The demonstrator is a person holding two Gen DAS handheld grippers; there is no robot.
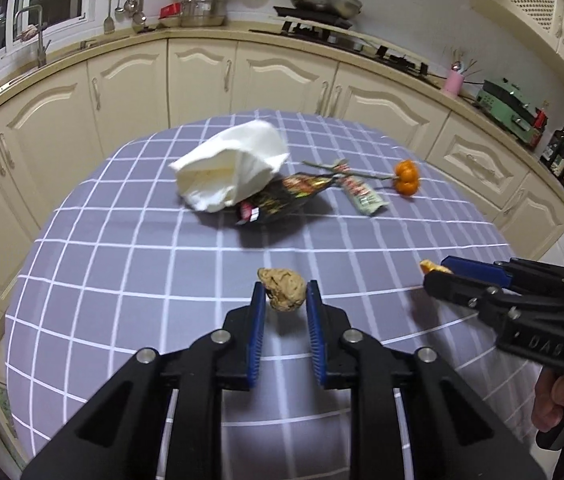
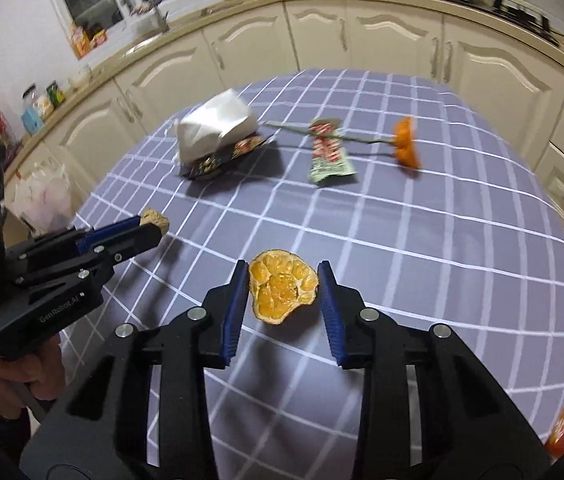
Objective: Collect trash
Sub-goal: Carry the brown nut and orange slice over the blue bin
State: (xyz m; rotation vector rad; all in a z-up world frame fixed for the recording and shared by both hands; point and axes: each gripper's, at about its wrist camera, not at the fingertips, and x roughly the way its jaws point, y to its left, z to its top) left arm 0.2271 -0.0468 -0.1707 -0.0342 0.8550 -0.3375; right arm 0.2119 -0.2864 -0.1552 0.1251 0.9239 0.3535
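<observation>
Two grippers are each busy with one scrap. The left gripper point(image 1: 282, 300) has its blue pads on either side of a crumpled brown wad point(image 1: 283, 289); the pads look to be touching it, though whether it is lifted off the cloth or merely bracketed I cannot tell. The right gripper point(image 2: 283, 290) stands wider, its jaws flanking a dried orange half point(image 2: 282, 292) with the left pad against the rind and a visible gap on the other side, so I read it as not yet clamped.

Farther out on the grey checked tablecloth point(image 1: 142, 264), more rubbish lies untouched: a white crumpled bag point(image 1: 230, 170) resting on a dark snack wrapper point(image 1: 282, 200), a green-and-red wrapper point(image 1: 364, 196) just beside that, and a stemmed orange flower point(image 1: 406, 178) toward the far right edge.

No bin or collecting bag can be made out for certain. By my judgement the task is early: two pieces are being picked, four remain on the table, none visibly disposed of
</observation>
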